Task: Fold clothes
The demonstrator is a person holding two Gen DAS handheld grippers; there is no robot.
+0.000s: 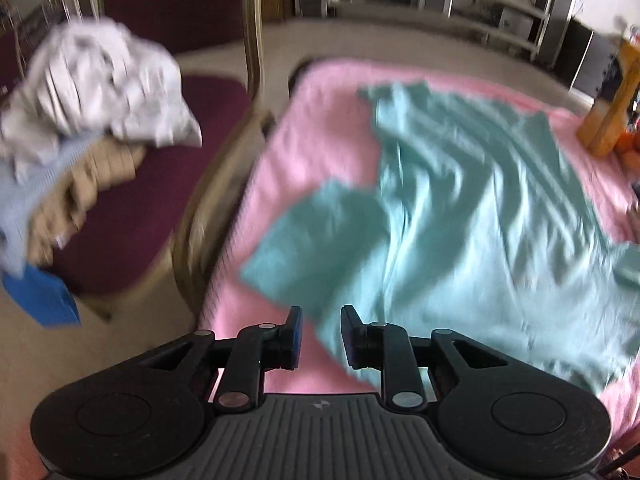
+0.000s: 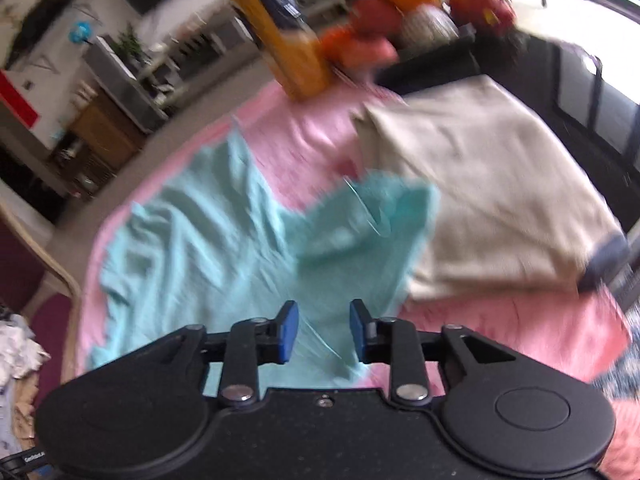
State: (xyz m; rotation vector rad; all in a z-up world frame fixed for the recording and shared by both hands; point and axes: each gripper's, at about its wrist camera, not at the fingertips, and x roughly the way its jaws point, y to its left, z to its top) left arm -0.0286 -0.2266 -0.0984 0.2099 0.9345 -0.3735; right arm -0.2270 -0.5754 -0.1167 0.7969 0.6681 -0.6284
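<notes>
Black gripper (image 1: pixel 321 334) agape; blurred, seemingly crumpled teal garment (image 1: pixel 472 216).

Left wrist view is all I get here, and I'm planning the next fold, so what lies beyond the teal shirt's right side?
Observer: A beige garment lies flat on the pink cover, and the teal shirt's sleeve overlaps its edge.
Operator: Is the right gripper holding anything?
Observer: No. The right gripper is open, with teal cloth seen between its jaws but not pinched.
Operator: What's that orange thing at my far right?
Observer: An orange box stands at the cover's far edge, with red and orange items beside it, too blurred to name.
</notes>
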